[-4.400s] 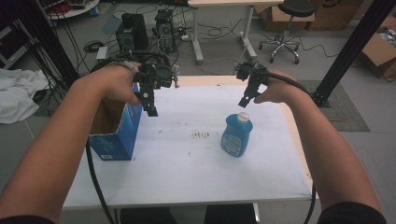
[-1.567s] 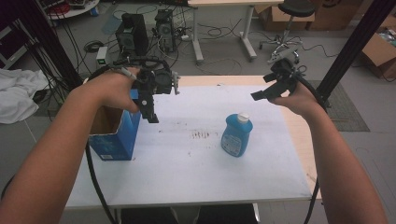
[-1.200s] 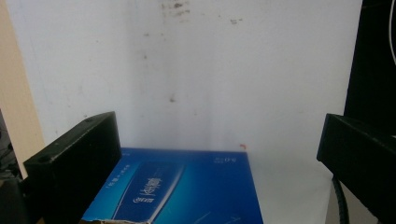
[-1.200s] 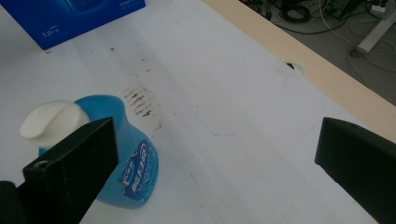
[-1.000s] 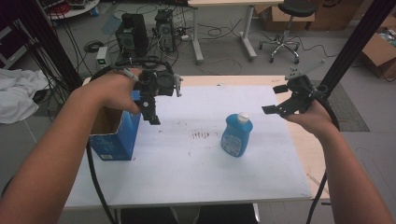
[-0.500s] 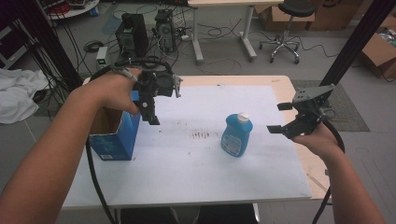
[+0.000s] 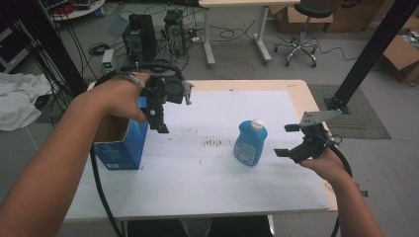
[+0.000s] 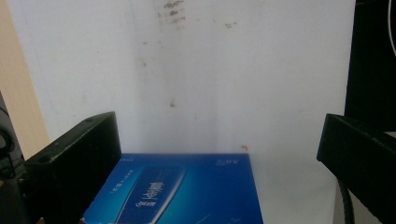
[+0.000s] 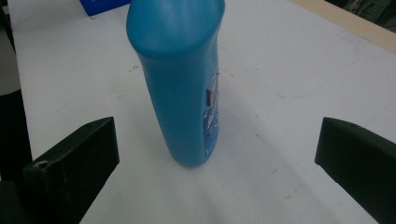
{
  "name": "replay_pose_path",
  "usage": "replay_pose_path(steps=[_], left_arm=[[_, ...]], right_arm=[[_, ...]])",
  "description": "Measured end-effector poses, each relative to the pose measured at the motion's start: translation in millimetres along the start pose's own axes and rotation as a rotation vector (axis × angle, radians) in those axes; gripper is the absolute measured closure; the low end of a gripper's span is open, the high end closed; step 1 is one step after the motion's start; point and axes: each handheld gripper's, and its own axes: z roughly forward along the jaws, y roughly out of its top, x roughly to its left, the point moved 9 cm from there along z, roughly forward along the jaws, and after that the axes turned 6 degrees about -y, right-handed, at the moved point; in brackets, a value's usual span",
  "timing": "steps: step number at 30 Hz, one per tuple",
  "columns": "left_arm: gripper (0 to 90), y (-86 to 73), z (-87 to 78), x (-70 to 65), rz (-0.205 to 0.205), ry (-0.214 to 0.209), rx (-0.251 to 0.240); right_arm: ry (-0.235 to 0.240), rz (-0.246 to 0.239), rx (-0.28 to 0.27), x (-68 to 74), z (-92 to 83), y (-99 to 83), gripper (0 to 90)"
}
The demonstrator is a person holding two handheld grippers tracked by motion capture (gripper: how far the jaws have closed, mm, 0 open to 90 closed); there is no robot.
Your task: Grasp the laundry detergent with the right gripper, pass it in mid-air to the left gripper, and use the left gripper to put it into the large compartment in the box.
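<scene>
Your right tool lines up on the blue bottle with jaws spread wide.

The right tool sits low at the worktop's right edge, released and empty, its two black jaws pointing left at the bottle, which stands upright with a white cap just right of the middle of the white sheet. In the right gripper view the bottle rises between the two jaws but beyond them, untouched. Your left tool hangs above the right wall of the open blue box at the worktop's left side, jaws pointing down and likewise apart, gripping nothing; the left gripper view shows the box below and between them. Dark smudges mark the sheet between box and bottle.
</scene>
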Motion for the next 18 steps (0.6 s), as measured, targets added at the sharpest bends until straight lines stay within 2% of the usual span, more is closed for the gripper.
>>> replay_pose_path(steps=[6,9,18], left_arm=[[0.1,0.7,0.0,-1.6,0.002,0.008,-0.002],[0.1,1.0,-0.8,-2.8,0.007,0.008,-0.003],[0.1,-0.5,1.6,-5.6,0.011,0.006,-0.003]], right_arm=[[0.013,-0.001,-0.011,14.0,19.3,-9.8,0.0],[-0.006,0.001,-0.015,16.3,26.6,-12.7,0.0],[-0.005,0.019,-0.044,23.7,44.2,-17.6,0.0]])
